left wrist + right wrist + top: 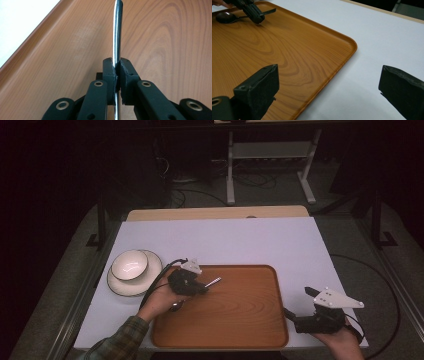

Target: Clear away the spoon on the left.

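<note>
Between the pads of the left gripper (117, 75), a slim, shiny metal spoon (117, 32) is clamped by its handle, low over the brown wooden tray (250, 320); placing looks in hand. Next: ease down, then release. Beyond the tray's edge, the right gripper (329, 92) gapes empty.

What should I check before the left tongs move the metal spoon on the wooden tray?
1. Grip: left tongs clamp the handle of the shiny metal spoon between both pads: ok.
2. Spoon position: its bowl is low over the rectangular brown wooden tray; whether it touches: cannot tell.
3. Grip point: on the handle, its end sticking out past the pads: ok.
4. Right tongs open, nothing between them, over the tray's near right corner, apart from the spoon: ok.
5. White bowl sits on the white plate left of the tray, upright: ok.
6. Bowl contents: cannot tell.
</note>
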Motion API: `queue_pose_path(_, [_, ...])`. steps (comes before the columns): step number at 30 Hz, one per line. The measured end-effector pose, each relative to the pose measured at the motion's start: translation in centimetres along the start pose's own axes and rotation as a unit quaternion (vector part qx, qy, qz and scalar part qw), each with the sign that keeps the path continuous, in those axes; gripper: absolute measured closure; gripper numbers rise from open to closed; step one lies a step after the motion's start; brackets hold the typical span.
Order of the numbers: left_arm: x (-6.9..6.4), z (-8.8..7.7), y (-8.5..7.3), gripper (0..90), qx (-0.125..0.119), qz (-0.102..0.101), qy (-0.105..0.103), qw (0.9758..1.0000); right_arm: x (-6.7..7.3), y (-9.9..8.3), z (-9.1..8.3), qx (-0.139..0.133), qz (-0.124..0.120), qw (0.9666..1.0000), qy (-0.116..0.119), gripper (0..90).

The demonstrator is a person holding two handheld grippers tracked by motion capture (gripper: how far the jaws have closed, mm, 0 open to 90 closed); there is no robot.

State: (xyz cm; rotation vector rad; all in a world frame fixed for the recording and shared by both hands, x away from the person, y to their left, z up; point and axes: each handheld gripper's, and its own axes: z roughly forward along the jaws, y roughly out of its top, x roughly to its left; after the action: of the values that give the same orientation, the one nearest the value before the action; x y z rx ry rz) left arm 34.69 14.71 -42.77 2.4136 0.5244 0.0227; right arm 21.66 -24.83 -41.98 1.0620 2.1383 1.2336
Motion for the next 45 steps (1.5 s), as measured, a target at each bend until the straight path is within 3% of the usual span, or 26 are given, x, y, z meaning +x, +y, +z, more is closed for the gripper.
queue_pose_path(16, [0.1, 0.3, -0.2, 76.2, 0.004, 0.0, 0.009, 1.0, 0.0, 0.0, 0.0, 0.0, -0.001, 1.0, 0.0, 2.4])
queue_pose_path(19, [0.2, 0.0, -0.2, 70.2, -0.003, -0.004, 0.011, 0.9999, 0.0, 0.0, -0.1, 0.0, -0.001, 1.0, 0.0, 2.4])
queue_pose_path(26, [0.6, -0.9, -0.4, 46.9, -0.03, -0.025, 0.016, 0.9991, 0.0, 0.0, -0.1, -0.001, -0.001, 1.0, 0.0, 2.4])
queue_pose_path(37, [0.5, -3.4, -1.5, 23.6, -0.078, -0.035, 0.038, 0.9957, 0.0, 0.0, -0.2, -0.002, 0.0, 1.0, -0.001, 2.4])
queue_pose_path(45, [-0.1, -6.4, -3.1, 16.9, -0.123, -0.043, 0.066, 0.9893, 0.0, 0.0, -0.2, -0.002, 0.001, 1.0, -0.002, 2.4])
